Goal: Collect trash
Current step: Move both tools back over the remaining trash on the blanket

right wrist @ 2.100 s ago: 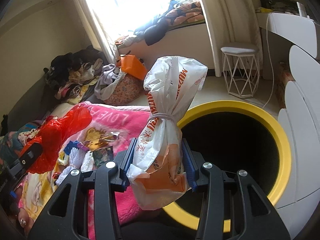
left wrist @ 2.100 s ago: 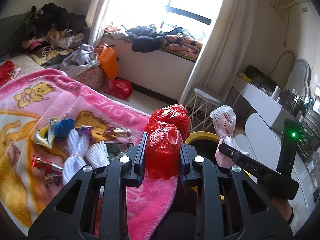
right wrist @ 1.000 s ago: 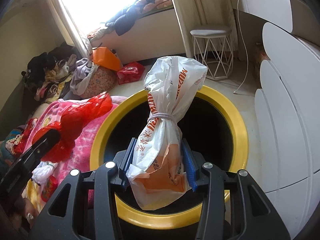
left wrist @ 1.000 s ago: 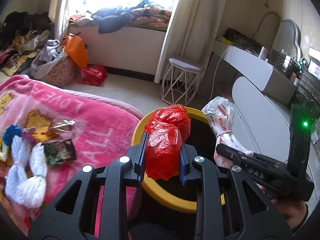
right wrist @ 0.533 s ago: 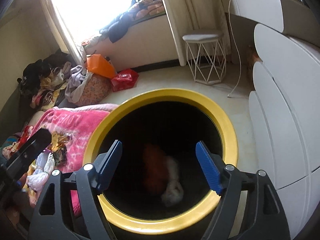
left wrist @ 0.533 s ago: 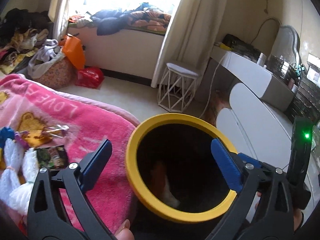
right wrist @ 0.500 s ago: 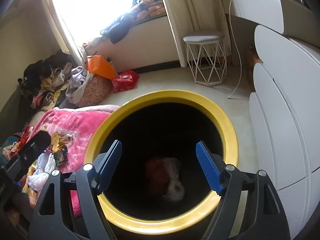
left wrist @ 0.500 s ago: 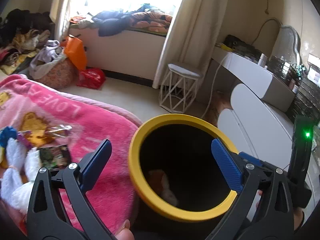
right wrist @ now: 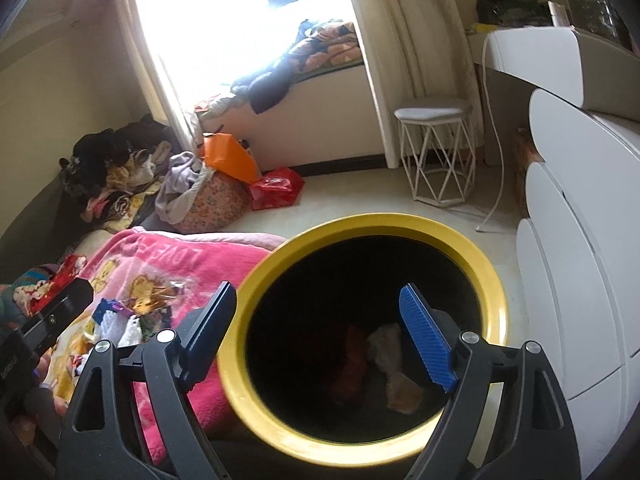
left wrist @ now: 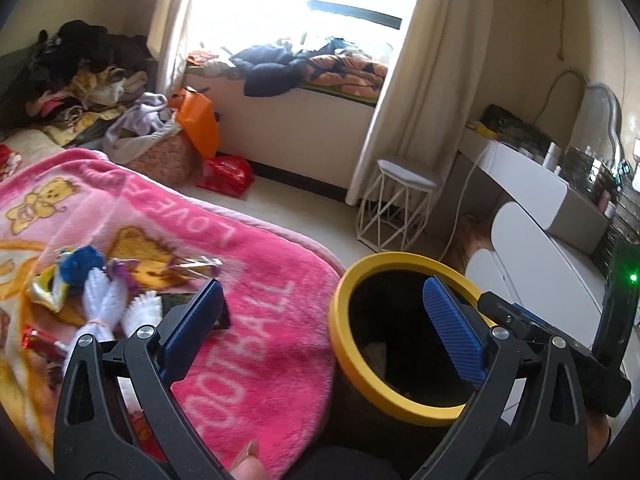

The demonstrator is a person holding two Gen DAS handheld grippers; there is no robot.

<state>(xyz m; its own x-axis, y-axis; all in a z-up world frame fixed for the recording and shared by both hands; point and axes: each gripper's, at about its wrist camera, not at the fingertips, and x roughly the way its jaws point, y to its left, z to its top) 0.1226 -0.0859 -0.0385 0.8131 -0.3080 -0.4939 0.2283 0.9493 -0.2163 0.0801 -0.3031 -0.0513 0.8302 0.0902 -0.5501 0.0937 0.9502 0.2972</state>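
left gripper (left wrist: 320,316) spread, empty, at bin (left wrist: 404,410) rim | right gripper (right wrist: 316,334) spread over bin mouth | red bag (right wrist: 352,364), white bag (right wrist: 394,376) inside bin | wrappers (left wrist: 80,280) bedside of bin on blanket (left wrist: 256,320) | risk: gripper snags plush blanket, scatters wrappers

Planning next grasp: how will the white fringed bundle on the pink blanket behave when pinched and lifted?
The white fringed bundle looks soft and stringy, so it will probably flop and droop. It seems tied at one end, so it likely lifts as one piece. It is probably light; the plush pink blanket may snag its strands.
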